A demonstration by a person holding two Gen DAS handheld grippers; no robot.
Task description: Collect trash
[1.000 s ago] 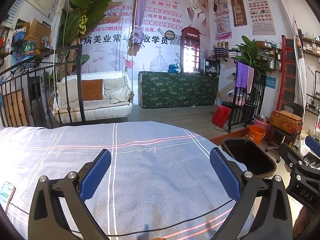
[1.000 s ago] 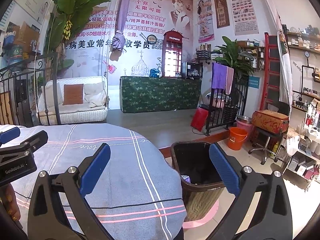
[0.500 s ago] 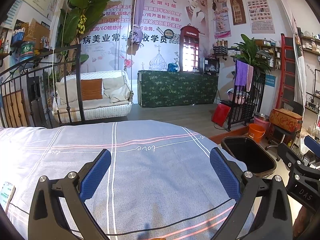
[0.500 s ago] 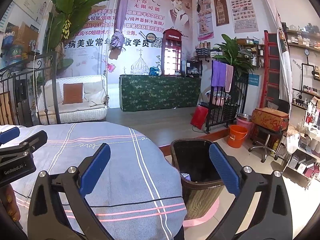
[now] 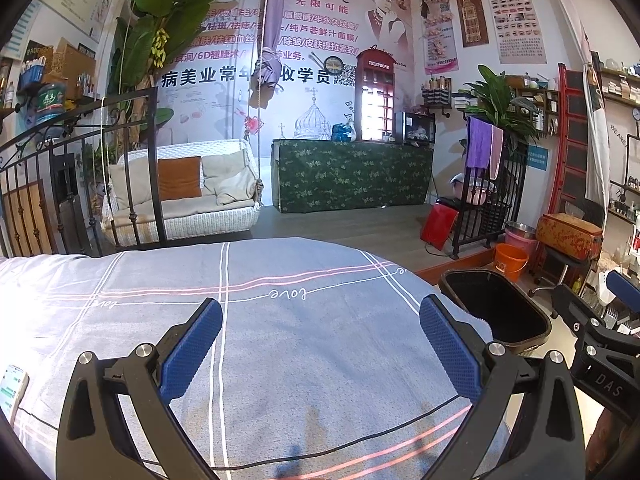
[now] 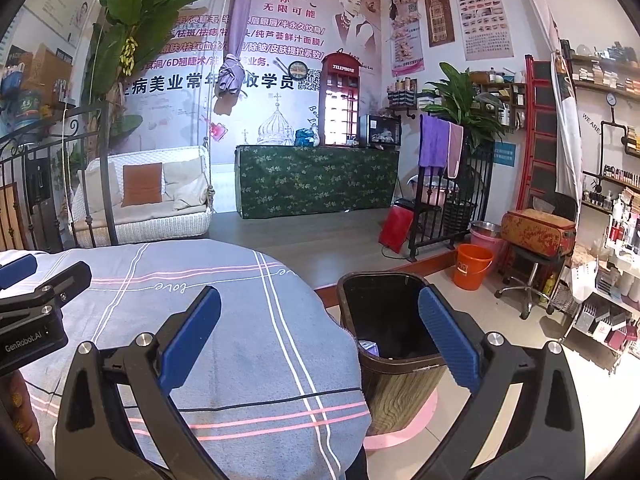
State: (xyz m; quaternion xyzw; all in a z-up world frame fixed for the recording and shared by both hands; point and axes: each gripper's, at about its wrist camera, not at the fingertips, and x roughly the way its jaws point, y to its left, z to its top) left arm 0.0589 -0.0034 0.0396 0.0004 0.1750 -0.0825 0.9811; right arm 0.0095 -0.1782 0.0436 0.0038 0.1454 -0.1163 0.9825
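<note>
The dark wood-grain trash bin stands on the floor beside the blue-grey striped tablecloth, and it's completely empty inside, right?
Not quite. The dark wood-grain trash bin does stand on the floor beside the blue-grey striped tablecloth, but it isn't empty: the right wrist view shows a small pale scrap at the bottom.

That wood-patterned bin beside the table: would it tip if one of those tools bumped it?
Possibly. The tall, dark-lined, wood-patterned bin looks nearly empty, so probably light. It narrows toward its base, so a knock near the rim might rock it.
</note>
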